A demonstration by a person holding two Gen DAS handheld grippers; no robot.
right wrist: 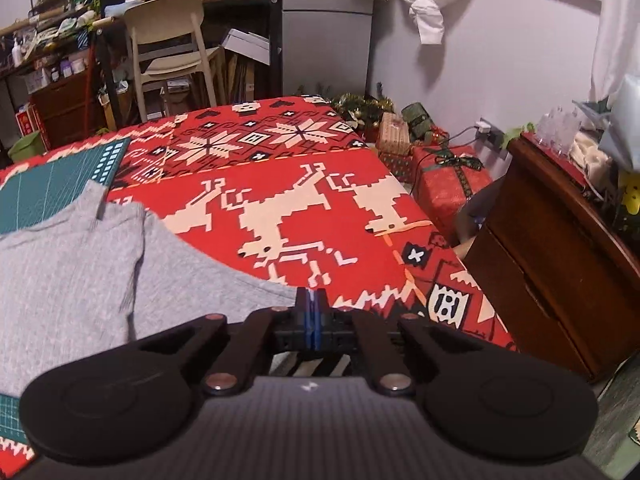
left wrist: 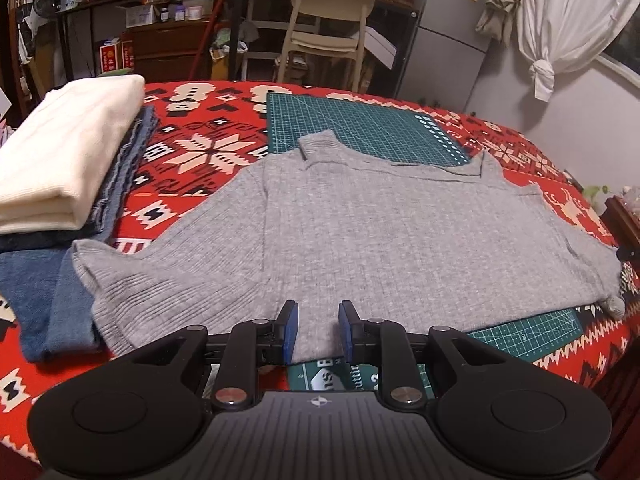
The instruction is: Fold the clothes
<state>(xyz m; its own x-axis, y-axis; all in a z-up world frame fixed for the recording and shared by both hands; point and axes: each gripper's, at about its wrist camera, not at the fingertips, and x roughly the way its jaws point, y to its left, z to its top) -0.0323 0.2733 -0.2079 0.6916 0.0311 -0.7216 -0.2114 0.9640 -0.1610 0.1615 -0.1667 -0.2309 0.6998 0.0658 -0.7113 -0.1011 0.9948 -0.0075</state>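
A grey ribbed sweater lies spread flat on the red patterned tablecloth, collar at the far side and sleeves out to both sides. My left gripper hovers open over the sweater's near hem, with fabric showing between the blue pads. In the right wrist view the sweater fills the left side, and its right sleeve tapers to my right gripper. That gripper is shut at the sleeve's outer edge, its pads pressed together where the fabric ends.
A stack of folded clothes, cream on top of blue denim, sits at the left of the table. A green cutting mat lies under the sweater. A wooden cabinet and wrapped gifts stand past the table's right edge. A chair stands behind.
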